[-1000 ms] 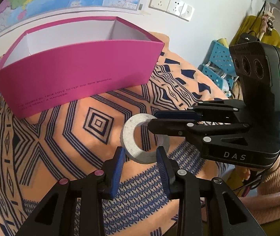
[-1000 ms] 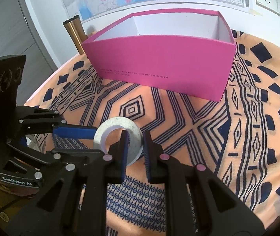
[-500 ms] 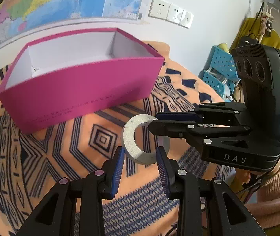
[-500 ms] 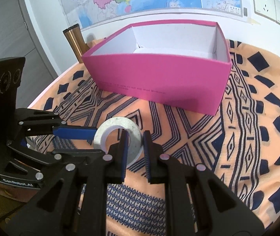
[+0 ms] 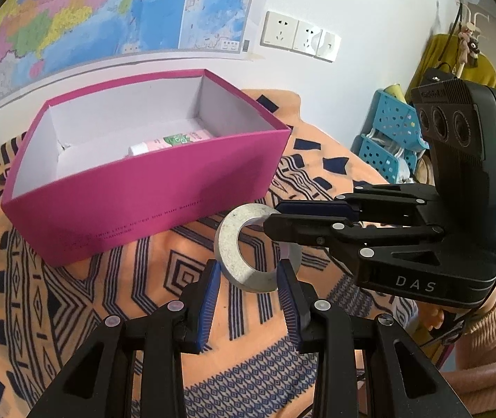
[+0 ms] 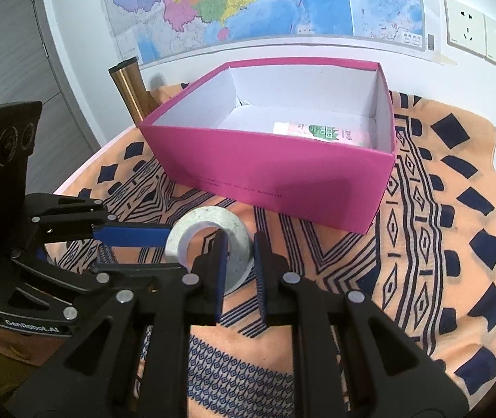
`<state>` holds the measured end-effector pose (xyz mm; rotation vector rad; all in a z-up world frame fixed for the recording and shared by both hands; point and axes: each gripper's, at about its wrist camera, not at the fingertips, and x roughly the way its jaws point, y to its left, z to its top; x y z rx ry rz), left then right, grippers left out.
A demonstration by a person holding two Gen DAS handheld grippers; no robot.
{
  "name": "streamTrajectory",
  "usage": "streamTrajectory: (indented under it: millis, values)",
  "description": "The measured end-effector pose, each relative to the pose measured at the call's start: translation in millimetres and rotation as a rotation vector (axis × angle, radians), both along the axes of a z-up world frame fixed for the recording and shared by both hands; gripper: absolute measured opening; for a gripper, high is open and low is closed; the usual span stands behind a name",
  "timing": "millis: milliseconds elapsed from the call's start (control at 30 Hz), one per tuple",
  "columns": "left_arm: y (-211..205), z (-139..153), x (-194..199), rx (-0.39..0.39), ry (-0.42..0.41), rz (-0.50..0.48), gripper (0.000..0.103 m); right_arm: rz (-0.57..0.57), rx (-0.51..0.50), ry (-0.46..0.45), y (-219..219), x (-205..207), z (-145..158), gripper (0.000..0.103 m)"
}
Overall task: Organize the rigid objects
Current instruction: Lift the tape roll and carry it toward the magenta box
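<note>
My left hand-held gripper [image 5: 248,292] clamps grey tape roll [image 5: 244,261] across its width; right hand-held gripper [image 6: 239,254] pinches its wall; roll held above patterned cloth [image 6: 422,244], short of pink box [image 6: 283,170], two grips steadying carry.

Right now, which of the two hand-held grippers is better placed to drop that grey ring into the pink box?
Probably neither alone: both grip it. The left hand-held gripper spans the grey ring by its faces, the right hand-held gripper pinches one wall, short of the pink box.

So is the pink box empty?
No. The pink box is open on top, and a pink tube lies on its white floor.
</note>
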<state>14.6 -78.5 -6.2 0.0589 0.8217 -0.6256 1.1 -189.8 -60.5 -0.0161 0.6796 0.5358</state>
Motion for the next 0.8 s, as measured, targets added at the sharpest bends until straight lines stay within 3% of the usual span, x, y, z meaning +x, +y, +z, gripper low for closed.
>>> streamTrajectory:
  millis: [800]
  values:
    - [-9, 16, 7, 0.012, -0.056, -0.004, 0.034, -0.014, 0.005, -0.036, -5, 7, 12, 0.017]
